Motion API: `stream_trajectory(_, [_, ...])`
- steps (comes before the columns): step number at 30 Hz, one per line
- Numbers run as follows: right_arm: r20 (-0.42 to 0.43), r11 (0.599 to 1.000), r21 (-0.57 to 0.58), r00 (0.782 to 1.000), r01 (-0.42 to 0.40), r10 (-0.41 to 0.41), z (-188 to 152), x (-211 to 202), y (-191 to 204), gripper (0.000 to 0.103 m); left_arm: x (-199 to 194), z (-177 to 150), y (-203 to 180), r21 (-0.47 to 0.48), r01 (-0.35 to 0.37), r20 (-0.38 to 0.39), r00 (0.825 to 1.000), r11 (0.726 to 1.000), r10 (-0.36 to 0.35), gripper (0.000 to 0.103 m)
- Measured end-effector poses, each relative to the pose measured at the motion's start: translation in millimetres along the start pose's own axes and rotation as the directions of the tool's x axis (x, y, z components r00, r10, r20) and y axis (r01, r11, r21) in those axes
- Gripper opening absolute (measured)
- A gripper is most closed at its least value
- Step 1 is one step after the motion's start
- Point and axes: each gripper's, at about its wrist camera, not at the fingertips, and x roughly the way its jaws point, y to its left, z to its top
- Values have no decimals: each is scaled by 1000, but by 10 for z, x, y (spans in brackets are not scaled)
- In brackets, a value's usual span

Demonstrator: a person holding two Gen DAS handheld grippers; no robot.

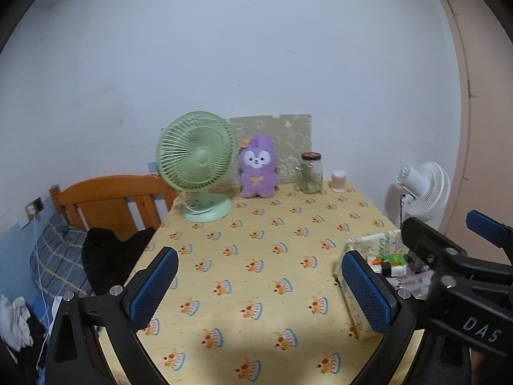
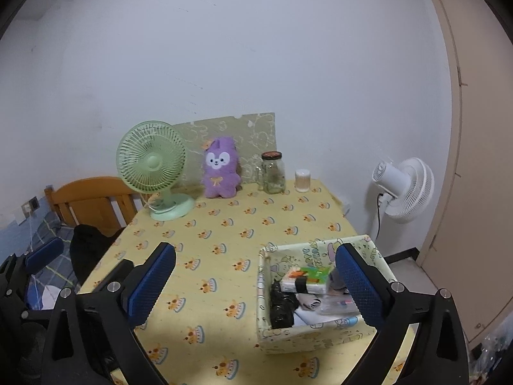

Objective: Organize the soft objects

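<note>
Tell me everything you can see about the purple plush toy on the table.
The purple plush toy looks fluffy, with a white face patch, dark eyes, an orange bow on its chest and an orange ornament by one ear. It sits upright at the table's far edge, between the green fan and the glass jar, before a patterned board. Nothing grips it.

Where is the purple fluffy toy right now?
In both views the purple plush toy stands at the table's far edge, between the green fan and the glass jar.

A home bedroom is showing here: a wooden bed (image 1: 109, 202) is standing beside a cloth-covered table (image 1: 256, 256) bearing a plush toy (image 1: 257, 168)
</note>
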Motion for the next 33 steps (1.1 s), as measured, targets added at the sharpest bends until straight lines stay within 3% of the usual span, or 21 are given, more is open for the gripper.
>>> stream_trajectory(7, [28,1000,-27,1000,-7,8,32,-99,76,101,-43,-30,233,-71,-12,-1,1000,997,12,103])
stream_trajectory(11, [21,999,-31,999,-43,44,52,-117,86,101,-91,-54,265,-68,-22,11,1000,997,23,103])
stream_trajectory(33, [40,1000,-15,999,-21,21,9,-159,11,102,-140,-68,272,-67,-18,25,999,998,20,103])
